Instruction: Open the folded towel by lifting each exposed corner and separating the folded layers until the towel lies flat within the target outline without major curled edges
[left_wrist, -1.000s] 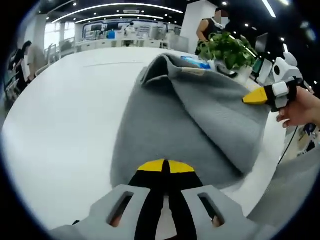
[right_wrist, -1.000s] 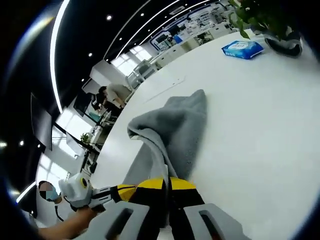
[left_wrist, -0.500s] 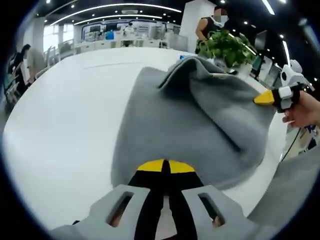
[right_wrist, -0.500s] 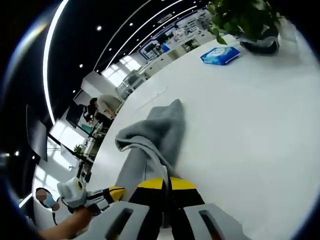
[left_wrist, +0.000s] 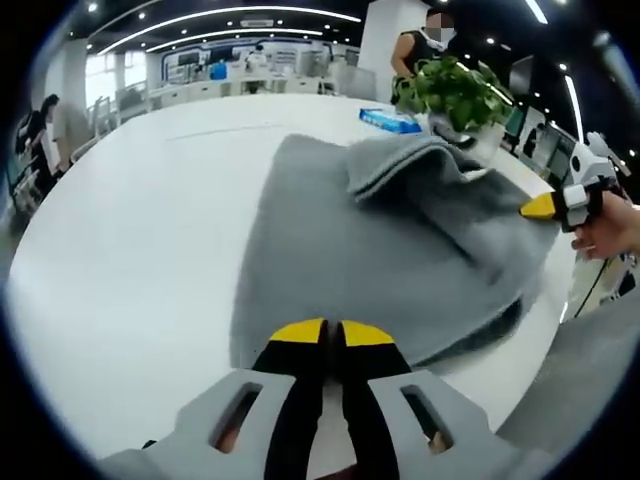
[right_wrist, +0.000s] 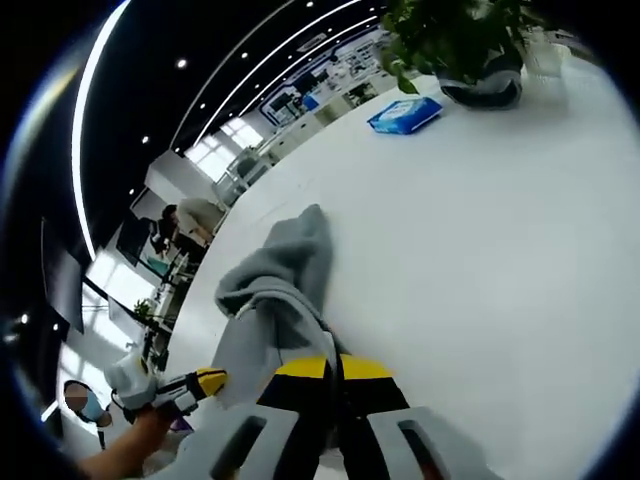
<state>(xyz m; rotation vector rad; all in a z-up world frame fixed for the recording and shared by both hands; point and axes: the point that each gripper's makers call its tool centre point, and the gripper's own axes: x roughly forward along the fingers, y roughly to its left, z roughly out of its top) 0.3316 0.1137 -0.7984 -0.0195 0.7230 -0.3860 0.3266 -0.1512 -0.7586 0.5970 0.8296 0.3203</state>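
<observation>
The grey towel (left_wrist: 330, 250) lies on the white table (left_wrist: 130, 230), partly unfolded, with a bunched fold (left_wrist: 410, 160) raised near its far right side. My left gripper (left_wrist: 331, 333) is shut on the towel's near edge. My right gripper (left_wrist: 545, 206) comes in from the right, held by a hand, and is shut on the towel's right corner. In the right gripper view the towel (right_wrist: 275, 285) rises in a ridge from my right gripper (right_wrist: 335, 368), which is shut on it. The left gripper (right_wrist: 195, 382) sits at the lower left beside the cloth.
A blue packet (left_wrist: 390, 120) (right_wrist: 405, 114) and a potted plant (left_wrist: 455, 92) (right_wrist: 460, 40) stand at the table's far side. The table edge (left_wrist: 560, 290) runs close on the right. People stand in the background.
My right gripper has drawn its corner outward to the right. The raised fold has slid that way and dropped lower, uncovering more of the flat layer. The left gripper has stayed put.
</observation>
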